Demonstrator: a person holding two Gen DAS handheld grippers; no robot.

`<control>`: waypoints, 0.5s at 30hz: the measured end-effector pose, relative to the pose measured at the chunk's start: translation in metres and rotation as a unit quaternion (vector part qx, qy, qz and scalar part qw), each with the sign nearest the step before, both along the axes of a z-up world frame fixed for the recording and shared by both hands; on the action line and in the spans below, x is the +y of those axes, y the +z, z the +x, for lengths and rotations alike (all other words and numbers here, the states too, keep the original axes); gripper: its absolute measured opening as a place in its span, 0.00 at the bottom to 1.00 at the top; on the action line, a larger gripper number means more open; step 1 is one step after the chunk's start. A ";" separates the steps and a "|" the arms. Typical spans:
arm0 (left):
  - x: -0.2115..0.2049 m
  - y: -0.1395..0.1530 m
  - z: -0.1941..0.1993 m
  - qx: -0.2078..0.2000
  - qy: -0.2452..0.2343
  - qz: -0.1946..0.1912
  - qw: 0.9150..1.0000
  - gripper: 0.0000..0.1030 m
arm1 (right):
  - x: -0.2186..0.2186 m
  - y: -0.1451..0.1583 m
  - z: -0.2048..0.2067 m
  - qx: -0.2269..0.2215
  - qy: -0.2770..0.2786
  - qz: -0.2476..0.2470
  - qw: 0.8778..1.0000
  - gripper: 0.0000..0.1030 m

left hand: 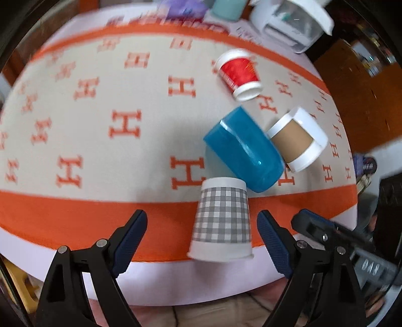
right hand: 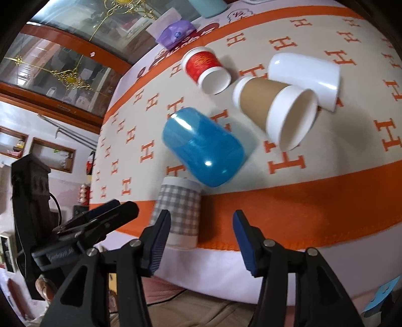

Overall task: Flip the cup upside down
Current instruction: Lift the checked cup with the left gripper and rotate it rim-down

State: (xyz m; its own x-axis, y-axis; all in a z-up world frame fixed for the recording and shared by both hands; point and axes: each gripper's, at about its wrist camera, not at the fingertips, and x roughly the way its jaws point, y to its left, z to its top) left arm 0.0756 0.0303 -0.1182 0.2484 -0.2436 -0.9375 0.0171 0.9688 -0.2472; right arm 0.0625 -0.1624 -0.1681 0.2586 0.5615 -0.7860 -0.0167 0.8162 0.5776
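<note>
Upper left of the right wrist view: a glass-fronted wooden cabinet (right hand: 67, 63) with gilt ornament; below it, recessed wall niches (right hand: 54, 154) are seen in a pale wall.

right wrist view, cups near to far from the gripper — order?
Checked cup standing rim-down at the near orange border → blue cup → brown-sleeved cup on its side → red cup on its side. The white cup sits at about the red cup's depth, so I left it unranked.

teal container (left hand: 227, 8): cut by top edge | far cloth lettering (left hand: 165, 24): blurred | blue card (right hand: 382, 295): partly cut off
</note>
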 end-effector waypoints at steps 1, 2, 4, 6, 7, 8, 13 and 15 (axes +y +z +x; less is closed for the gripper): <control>0.003 0.006 -0.005 -0.007 -0.007 0.004 1.000 0.85 | 0.002 0.001 0.000 0.002 0.002 0.007 1.000 0.56; 0.004 0.011 -0.007 -0.007 -0.021 0.008 1.000 0.85 | 0.003 0.001 0.001 0.006 0.003 0.016 1.000 0.56; 0.008 0.017 -0.009 -0.001 -0.034 0.007 0.999 0.85 | 0.007 0.000 0.002 0.016 0.007 0.027 0.999 0.58; 0.011 0.019 -0.011 0.002 -0.034 0.007 0.999 0.85 | 0.011 0.000 0.003 0.023 0.014 0.032 0.999 0.58; 0.014 0.020 -0.013 0.001 -0.035 0.014 0.999 0.85 | 0.015 -0.001 0.004 0.028 0.019 0.032 0.999 0.58; 0.015 0.020 -0.014 -0.002 -0.036 0.018 0.999 0.85 | 0.018 -0.002 0.005 0.031 0.022 0.032 0.999 0.58; 0.026 0.019 -0.018 -0.030 -0.030 0.015 0.999 0.85 | 0.028 -0.013 0.014 0.057 0.026 0.036 0.997 0.58; 0.030 0.017 -0.020 -0.038 -0.028 0.018 0.999 0.85 | 0.033 -0.020 0.019 0.069 0.027 0.037 0.997 0.58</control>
